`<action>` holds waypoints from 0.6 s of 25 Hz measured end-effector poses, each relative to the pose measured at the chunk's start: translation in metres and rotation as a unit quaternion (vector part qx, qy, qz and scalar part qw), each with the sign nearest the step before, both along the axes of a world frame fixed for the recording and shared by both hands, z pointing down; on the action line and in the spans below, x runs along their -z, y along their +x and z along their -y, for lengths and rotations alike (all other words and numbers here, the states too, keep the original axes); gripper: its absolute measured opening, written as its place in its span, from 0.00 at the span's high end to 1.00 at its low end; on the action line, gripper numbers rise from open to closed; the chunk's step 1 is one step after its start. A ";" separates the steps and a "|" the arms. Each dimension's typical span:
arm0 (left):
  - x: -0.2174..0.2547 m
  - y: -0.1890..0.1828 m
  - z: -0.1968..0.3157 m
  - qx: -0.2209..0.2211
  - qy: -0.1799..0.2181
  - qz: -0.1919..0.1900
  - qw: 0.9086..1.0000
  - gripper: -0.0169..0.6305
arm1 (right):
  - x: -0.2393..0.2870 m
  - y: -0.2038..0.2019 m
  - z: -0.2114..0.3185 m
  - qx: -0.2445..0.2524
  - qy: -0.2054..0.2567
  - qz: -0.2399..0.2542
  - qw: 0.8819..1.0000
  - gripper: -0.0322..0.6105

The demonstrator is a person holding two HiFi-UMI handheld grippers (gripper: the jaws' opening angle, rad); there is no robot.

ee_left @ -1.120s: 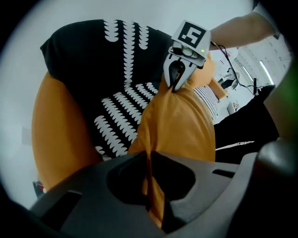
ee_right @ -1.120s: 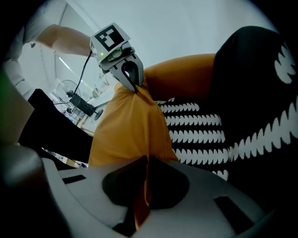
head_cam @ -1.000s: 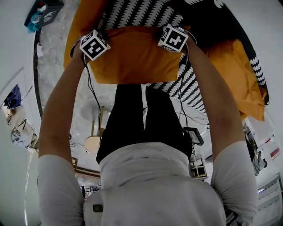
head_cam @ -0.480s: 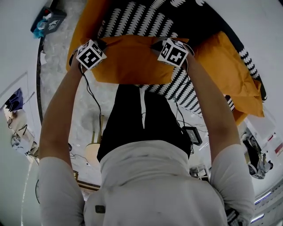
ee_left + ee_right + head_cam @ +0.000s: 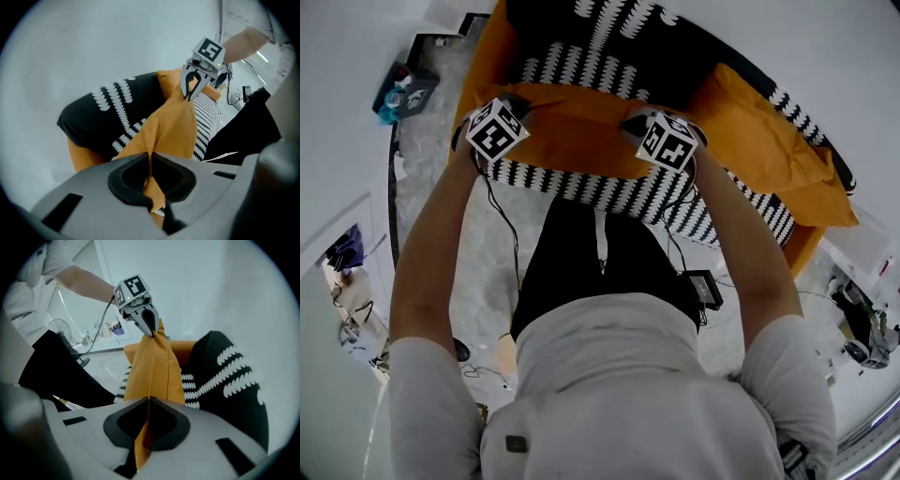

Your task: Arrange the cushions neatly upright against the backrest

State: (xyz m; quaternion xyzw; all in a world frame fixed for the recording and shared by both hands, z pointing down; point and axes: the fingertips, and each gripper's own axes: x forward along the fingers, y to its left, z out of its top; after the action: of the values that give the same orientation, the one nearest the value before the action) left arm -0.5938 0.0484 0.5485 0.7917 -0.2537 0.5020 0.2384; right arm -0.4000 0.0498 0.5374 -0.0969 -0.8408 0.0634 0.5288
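Note:
An orange cushion hangs stretched between my two grippers above the sofa seat, which has a black-and-white striped cover. My left gripper is shut on the cushion's left top corner. My right gripper is shut on the other top corner. Each gripper view shows the opposite gripper pinching the far corner: the right gripper and the left gripper. A black cushion with white marks leans at the backrest behind it. A second orange cushion lies to the right.
The person's black trousers stand right in front of the sofa. A small black box with cables lies on the pale floor. A dark tray with blue items sits at the upper left. White wall is behind the sofa.
Both grippers have risen and moved toward the backrest with the orange cushion. The cushion now hangs off the seat, showing more striped cover below it.

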 end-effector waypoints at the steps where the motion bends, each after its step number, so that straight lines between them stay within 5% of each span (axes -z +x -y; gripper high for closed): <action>1: 0.006 0.000 0.009 -0.003 0.007 0.001 1.000 0.94 | 0.005 0.001 0.006 -0.005 0.007 0.002 1.000 0.91; 15: 0.065 0.009 0.147 -0.062 0.072 0.003 0.995 0.94 | 0.061 0.010 0.136 -0.117 0.113 0.008 0.987 0.90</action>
State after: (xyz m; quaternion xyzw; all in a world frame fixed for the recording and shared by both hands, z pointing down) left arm -0.5851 -0.0982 0.4837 0.8195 -0.2401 0.4989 0.1480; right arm -0.3895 -0.0866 0.4761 0.0620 -0.8525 0.0281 0.5183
